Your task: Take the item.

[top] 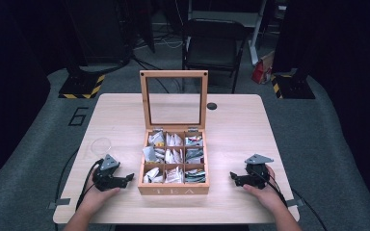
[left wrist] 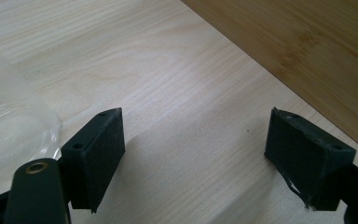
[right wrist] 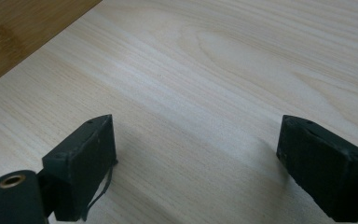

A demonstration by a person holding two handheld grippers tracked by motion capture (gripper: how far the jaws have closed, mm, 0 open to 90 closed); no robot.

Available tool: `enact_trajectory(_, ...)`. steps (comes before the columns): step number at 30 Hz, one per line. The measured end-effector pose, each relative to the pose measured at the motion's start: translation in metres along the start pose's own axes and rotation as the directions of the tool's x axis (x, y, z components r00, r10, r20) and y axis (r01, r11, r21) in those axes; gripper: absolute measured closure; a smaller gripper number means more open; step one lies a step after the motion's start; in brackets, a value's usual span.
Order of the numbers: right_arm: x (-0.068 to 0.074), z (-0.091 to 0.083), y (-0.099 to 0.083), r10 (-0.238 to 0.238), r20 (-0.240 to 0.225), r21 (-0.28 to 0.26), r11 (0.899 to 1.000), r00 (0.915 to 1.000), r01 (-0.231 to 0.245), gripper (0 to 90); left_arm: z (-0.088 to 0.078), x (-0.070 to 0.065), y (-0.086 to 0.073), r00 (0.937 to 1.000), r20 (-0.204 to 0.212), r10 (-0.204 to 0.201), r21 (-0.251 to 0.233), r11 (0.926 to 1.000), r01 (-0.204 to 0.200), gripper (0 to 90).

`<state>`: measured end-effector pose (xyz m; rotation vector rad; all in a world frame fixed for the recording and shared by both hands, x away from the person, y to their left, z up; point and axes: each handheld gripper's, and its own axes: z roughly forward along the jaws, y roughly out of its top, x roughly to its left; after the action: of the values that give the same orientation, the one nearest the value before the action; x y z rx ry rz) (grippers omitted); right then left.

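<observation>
The tea box (top: pixel 173 188) sits on the table (top: pixel 231 125) between the 2 claws, its glass lid (top: pixel 174 100) standing upright at the far side and its 9 compartments packed with tea sachets (top: pixel 173 156). The left claw (top: pixel 127 178) rests on the table just to the box's left, jaws spread wide and holding nothing; the box wall (left wrist: pixel 307 51) lies ahead and to the right of its jaws. The right claw (top: pixel 233 177) rests near the box's opposite side, likewise wide open and empty.

Recommended procedure, as judged from this layout:

1. Lift the working claw clear of the box rim before moving inward.
2. Descend vertically into 1 compartment only.
3. Pinch a single sachet by its upper edge.

A clear plastic item, possibly a cup (left wrist: pixel 14 135), lies left of the left claw; the view is too blurred to confirm. Avoid sweeping it.
</observation>
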<state>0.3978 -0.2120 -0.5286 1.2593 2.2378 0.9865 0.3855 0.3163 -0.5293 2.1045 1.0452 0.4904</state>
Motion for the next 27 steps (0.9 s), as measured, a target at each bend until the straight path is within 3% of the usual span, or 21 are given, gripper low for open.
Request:
enact_trajectory(6,0.0000,0.0000,0.0000,0.000,0.000,0.000,1.000,1.0000,0.000,11.0,0.0000,0.0002,0.0000,1.0000,0.001,0.000,0.000,1.0000,0.000,19.5)
enact_trajectory(15,-0.0008,-0.0019,-0.0010,-0.043,-0.053,-0.006,0.999,0.9977,0.042,14.7,0.0001,0.0002,-0.0001,1.0000,0.004,-0.003,0.000,1.0000,0.003,19.4)
enact_trajectory(27,-0.0007,-0.0018,-0.0010,-0.043,-0.051,-0.006,0.999,0.9978,0.042,14.7,-0.0002,0.0002,0.0000,1.0000,0.000,0.002,0.001,1.0000,-0.002,19.5)
